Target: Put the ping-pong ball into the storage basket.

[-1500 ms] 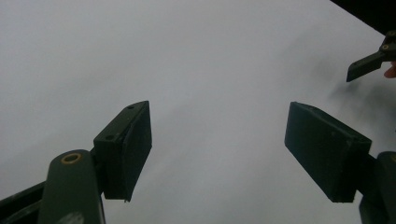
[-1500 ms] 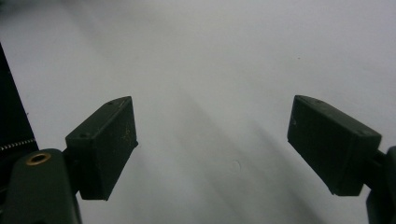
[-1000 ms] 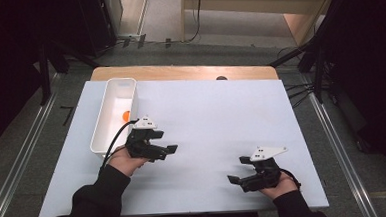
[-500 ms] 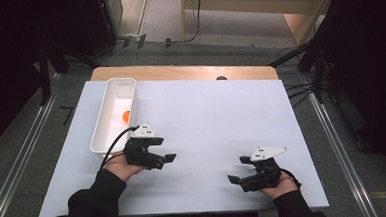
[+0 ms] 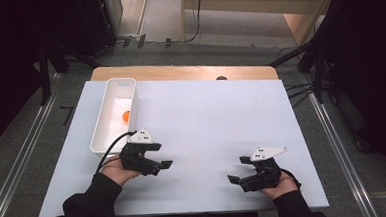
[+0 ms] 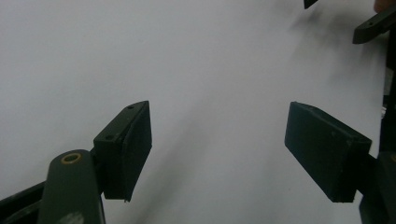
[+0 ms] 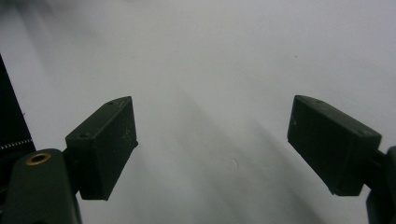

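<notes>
Both the left tongs [image 5: 165, 165] and right tongs [image 5: 237, 170] hovered wide open and empty over the white worktop [image 5: 216, 117], seemingly resting, because the orange ball [image 5: 126, 115] lay in the white bin [image 5: 102, 127].

1. High view: fixed cam above the person's side, looks fwd and down. Takes in the whole white table [image 5: 206, 118], the floor round it, and the forearms coming in from the bottom edge.
2. Left gripper view: cam rides on the left gripper [image 5: 156, 165], looks along its two black jaws, very close to the tabletop, aimed across it toward the right gripper [image 6: 369, 28], seen at top right.
3. Right gripper view: cam on the right gripper, same setup, low and near, faces bare white surface.
4. Shared: all three see the white tabletop; high + left gripper views both catch the right gripper.
</notes>
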Demonstrator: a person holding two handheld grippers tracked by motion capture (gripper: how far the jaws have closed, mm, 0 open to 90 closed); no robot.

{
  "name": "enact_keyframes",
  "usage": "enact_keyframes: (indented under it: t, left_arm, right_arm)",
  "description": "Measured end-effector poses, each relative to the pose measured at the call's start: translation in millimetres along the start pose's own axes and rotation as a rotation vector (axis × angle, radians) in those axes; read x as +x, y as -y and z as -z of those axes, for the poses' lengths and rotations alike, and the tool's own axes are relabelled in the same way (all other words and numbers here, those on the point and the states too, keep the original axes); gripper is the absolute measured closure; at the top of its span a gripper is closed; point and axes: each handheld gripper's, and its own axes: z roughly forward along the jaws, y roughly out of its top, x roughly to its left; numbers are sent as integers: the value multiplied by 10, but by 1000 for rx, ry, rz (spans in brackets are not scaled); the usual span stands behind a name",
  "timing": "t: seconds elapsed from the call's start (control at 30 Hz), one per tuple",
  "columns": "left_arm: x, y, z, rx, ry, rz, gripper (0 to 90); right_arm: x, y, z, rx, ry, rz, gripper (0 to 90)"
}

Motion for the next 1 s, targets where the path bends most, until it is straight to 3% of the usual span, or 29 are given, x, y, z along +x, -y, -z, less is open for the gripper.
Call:
enact_keyframes:
  t: [0.13,0.5,1.0]
  left_arm:
    - [-8,41,13,-7,21,2,236]
    - [-21,164,52,30,1,-30,236]
    - [-38,292,104,51,-5,-40,235]
  right_arm:
    - [0,0,0,0,1,1,142]
    - [-3,3,4,-2,1,-4,142]
    - [-12,7,12,-2,6,-4,142]
